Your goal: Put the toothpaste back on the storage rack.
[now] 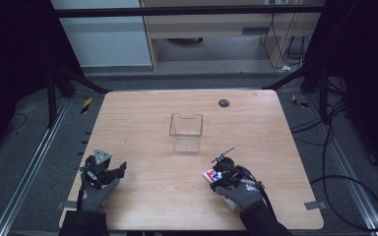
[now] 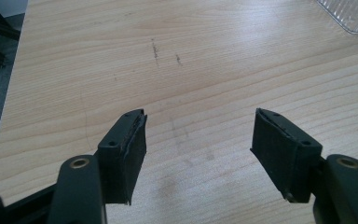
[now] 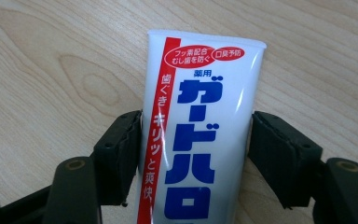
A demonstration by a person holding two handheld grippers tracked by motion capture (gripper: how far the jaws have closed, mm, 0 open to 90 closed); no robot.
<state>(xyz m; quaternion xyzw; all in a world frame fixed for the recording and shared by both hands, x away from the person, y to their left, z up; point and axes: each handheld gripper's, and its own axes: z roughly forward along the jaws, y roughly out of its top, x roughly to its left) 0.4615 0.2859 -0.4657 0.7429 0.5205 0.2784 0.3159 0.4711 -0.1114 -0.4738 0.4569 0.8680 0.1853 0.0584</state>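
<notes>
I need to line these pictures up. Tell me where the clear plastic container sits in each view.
High view: clear plastic container stands at the table's centre.
Left gripper view: its ribbed corner is at the top right edge.
Right gripper view: not in it.
Shared landmark: the light wood table, in all three.

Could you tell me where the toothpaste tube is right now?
The toothpaste tube sits between the right claw's jaws, low over the table, near-right of the clear container.

Right gripper (image 3: 196,154): both black jaws bear against the sides of a white toothpaste tube (image 3: 200,135) printed with blue and red Japanese lettering. Tube lies flat on the light wooden table (image 3: 51,70), crimped end pointing away.
</notes>
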